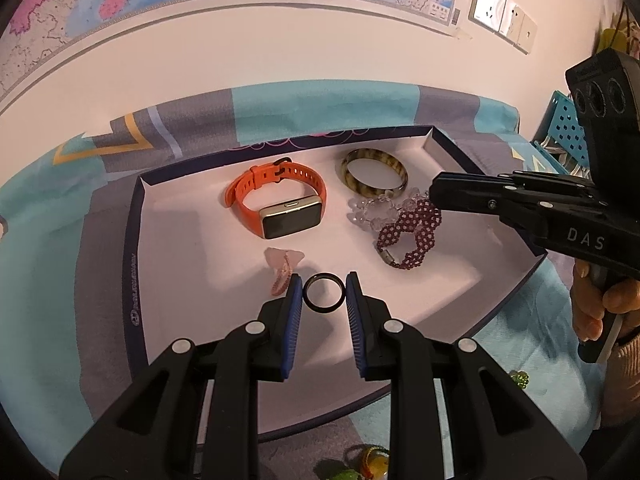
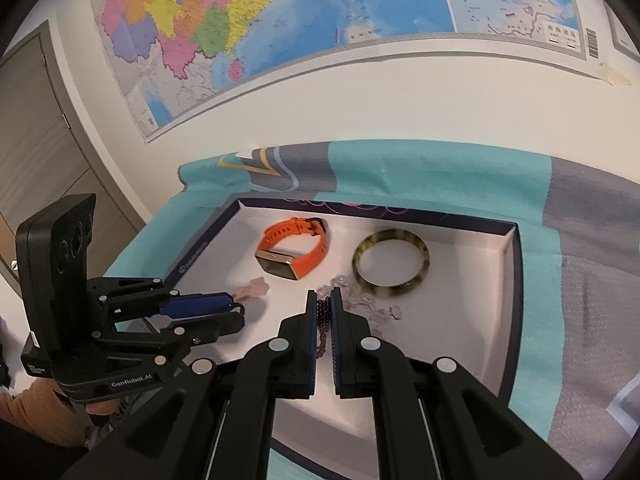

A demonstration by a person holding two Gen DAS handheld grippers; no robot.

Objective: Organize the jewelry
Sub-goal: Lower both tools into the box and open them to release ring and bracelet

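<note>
A shallow white box lid (image 1: 168, 248) holds the jewelry. My left gripper (image 1: 323, 292) has a black ring (image 1: 323, 293) between its blue pads (image 1: 294, 300); the ring touches both. My right gripper (image 2: 324, 312) is shut on a purple beaded bracelet (image 2: 323, 316), which shows in the left wrist view (image 1: 412, 236) with one end lifted to the right gripper (image 1: 434, 196). In the lid lie an orange watch (image 1: 276, 200), a tortoiseshell bangle (image 1: 374, 174), a clear bead bracelet (image 1: 372, 210) and a pink piece (image 1: 282, 266).
The lid rests on a teal and grey cloth (image 1: 60, 280). Green and yellow beads (image 1: 372, 462) lie on the cloth in front of the lid, and a green piece (image 1: 519, 379) to its right. A blue perforated basket (image 1: 568, 128) stands at the far right.
</note>
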